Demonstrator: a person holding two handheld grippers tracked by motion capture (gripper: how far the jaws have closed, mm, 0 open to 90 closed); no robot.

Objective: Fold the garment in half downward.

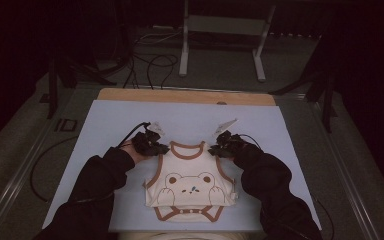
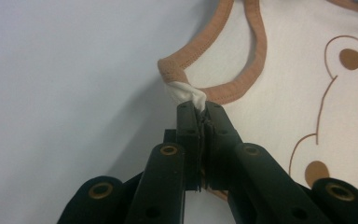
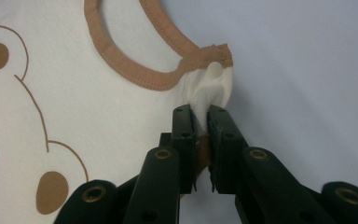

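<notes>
Pinching one shoulder strap each, left gripper [image 1: 161, 148] and right gripper [image 1: 214, 149] clamp the bodysuit [image 1: 190, 187]; garment lies flat on mat [image 1: 105, 125], long axis running from grippers toward person

A pale blue mat [image 1: 105, 130] covers the wooden table [image 1: 180, 95], and beyond the table's far edge, black cables [image 1: 152, 65] and a grey metal frame [image 1: 222, 30] stand on the floor.

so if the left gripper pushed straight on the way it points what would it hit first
The left gripper is shut on the bear bodysuit's shoulder strap, so it would push into that bunched strap first; just past it lies the brown-trimmed neckline.
</notes>
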